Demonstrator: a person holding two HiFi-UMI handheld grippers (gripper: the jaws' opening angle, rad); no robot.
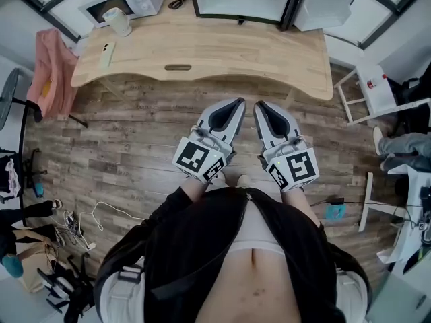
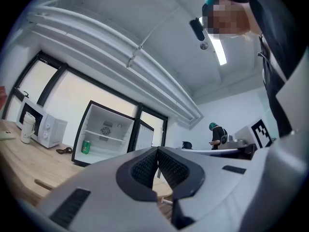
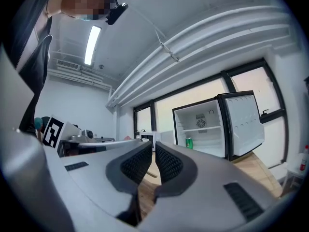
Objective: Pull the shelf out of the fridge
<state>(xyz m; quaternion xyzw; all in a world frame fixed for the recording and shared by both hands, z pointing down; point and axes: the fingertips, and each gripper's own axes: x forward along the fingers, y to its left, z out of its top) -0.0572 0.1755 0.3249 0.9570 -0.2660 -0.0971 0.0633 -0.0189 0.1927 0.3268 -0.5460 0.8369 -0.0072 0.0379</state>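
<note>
Left gripper (image 1: 236, 108) and right gripper (image 1: 262, 111) fingers are clenched on nothing. At 12 o'clock, the shelf (image 3: 203, 129) in the fridge (image 3: 206, 140) may drop onto the green can (image 3: 189, 142) if yanked.

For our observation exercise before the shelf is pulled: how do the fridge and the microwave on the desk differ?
The fridge stands with its door swung open; the microwave looks shut. The fridge has a black frame, the microwave a white casing. The fridge is taller than the microwave. Both sit on the wooden desk.
</note>
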